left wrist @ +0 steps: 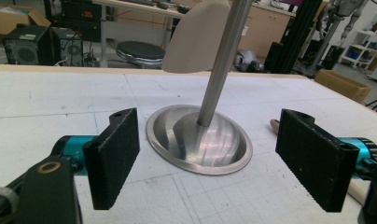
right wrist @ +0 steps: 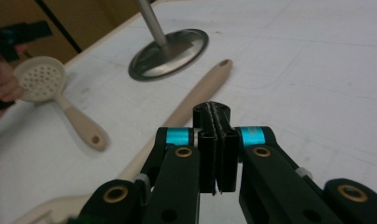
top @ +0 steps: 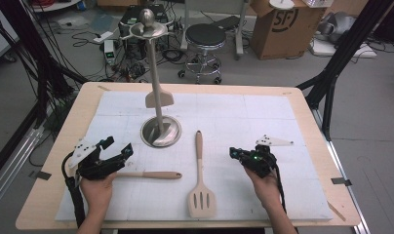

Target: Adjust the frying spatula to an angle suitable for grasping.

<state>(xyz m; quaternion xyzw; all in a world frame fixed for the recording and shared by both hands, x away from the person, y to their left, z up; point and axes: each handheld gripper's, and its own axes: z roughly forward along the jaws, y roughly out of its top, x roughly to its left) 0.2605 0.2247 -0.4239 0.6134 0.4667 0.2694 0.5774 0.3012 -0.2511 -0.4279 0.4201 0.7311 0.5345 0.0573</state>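
A metal stand rises from a round base (top: 160,132) (left wrist: 199,140) (right wrist: 170,53), and a beige spatula (top: 159,99) (left wrist: 196,37) hangs on its pole. Flat on the white mat lies a beige slotted turner (top: 201,195) (right wrist: 196,98). A perforated skimmer (right wrist: 39,81) lies at the left, its handle (top: 153,174) pointing right and its head under my left hand in the high view. My left gripper (top: 118,146) (left wrist: 213,154) is open and empty, aimed at the stand's base. My right gripper (top: 232,152) (right wrist: 215,112) is shut on nothing, just right of the turner's handle.
The white mat (top: 263,122) covers most of a wooden table (top: 73,122). Behind the table stand a black stool (top: 205,36), a cardboard box (top: 283,24), electronics and cables on the floor. Black frame legs (top: 331,73) flank the table.
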